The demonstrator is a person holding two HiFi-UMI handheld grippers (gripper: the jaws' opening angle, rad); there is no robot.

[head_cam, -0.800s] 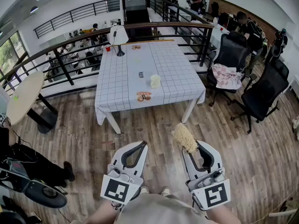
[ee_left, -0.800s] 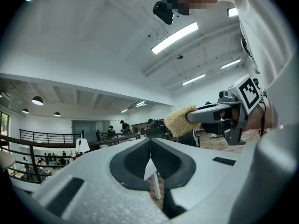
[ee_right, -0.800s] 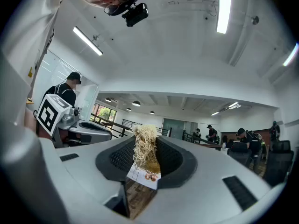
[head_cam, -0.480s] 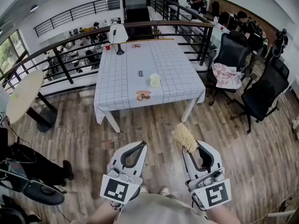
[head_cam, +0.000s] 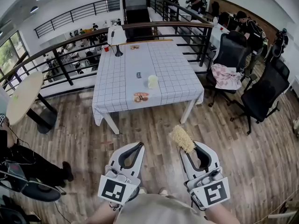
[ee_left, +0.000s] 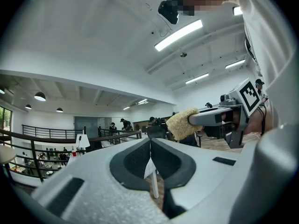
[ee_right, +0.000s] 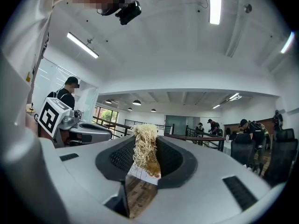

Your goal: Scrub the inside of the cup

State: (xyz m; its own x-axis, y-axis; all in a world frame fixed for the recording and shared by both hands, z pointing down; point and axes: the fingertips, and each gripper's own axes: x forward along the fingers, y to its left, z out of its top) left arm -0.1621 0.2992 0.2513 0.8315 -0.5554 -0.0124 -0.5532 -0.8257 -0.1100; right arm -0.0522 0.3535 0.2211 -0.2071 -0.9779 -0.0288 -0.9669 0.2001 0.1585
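Observation:
A pale cup (head_cam: 153, 81) stands on the table with the white grid cloth (head_cam: 117, 78), far ahead of both grippers. My right gripper (head_cam: 185, 148) is shut on a yellowish fibrous scrubber (head_cam: 182, 138), which sticks up beyond its tips; the same scrubber (ee_right: 145, 149) fills the jaw gap in the right gripper view. My left gripper (head_cam: 138, 145) is shut with nothing in it, its jaws meeting in the left gripper view (ee_left: 150, 143). Both are held low over the wooden floor, side by side, well short of the table.
On the table lie a plate of food (head_cam: 141, 97), a small dark object (head_cam: 138, 75) and a white lamp (head_cam: 117, 34). Black office chairs (head_cam: 264, 90) stand to the right, a round table (head_cam: 23, 94) to the left, and a railing (head_cam: 70, 43) behind.
Both grippers have drifted slightly left in the head view, and the table sits a little nearer the left. The jaws and the held scrubber are unchanged.

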